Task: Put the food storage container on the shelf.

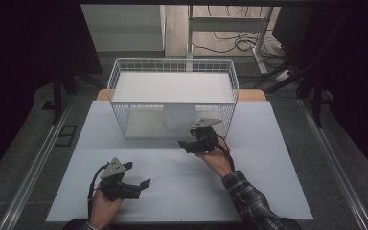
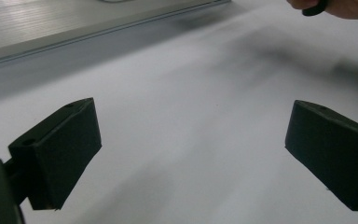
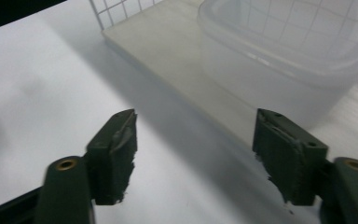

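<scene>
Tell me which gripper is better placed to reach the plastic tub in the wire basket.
Right. The right gripper sits at the basket's open front, jaws open toward the tub. The left gripper is back near the table's front edge, facing bare tabletop.

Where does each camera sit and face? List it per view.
High view: above the person's side, looking down at the table, wire basket, both forearms and tongs.
Left gripper view: on the left tongs, facing bare table, open jaws.
Right gripper view: on the right tongs, facing the clear plastic container.
Shared: basket, table.
</scene>
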`<state>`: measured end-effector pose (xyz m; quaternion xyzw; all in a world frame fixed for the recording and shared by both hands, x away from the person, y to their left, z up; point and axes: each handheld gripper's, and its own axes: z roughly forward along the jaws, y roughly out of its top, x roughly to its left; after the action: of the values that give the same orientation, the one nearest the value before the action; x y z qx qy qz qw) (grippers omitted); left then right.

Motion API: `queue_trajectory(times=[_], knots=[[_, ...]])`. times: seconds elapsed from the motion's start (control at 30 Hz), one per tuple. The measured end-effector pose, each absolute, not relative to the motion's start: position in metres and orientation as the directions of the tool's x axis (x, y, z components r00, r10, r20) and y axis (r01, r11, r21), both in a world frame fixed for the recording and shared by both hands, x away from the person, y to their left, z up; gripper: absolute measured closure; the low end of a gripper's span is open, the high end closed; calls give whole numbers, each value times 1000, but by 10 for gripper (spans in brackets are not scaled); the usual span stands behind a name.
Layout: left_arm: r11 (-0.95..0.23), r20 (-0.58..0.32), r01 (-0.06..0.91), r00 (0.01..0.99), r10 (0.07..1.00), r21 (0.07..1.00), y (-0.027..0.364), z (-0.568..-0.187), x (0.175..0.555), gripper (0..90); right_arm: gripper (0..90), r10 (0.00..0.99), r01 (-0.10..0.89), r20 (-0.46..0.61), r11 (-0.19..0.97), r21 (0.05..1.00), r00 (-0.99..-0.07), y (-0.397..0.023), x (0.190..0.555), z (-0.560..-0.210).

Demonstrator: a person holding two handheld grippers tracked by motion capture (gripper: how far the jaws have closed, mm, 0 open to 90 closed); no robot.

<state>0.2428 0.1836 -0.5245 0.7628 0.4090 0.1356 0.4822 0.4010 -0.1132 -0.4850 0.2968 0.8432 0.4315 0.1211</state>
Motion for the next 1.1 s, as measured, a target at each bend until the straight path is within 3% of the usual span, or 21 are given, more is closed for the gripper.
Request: queue_trajectory(times=[0.6,1.1], knots=[[-227,-155,484,629,762,845,183,-522,241,30,47,602,372,36,445,815,-797,-166,352,-473],[-274,-77,470,601,796,839,190,-516,232,31,34,686,389,41,362,847,-727,-225,316,-472]])
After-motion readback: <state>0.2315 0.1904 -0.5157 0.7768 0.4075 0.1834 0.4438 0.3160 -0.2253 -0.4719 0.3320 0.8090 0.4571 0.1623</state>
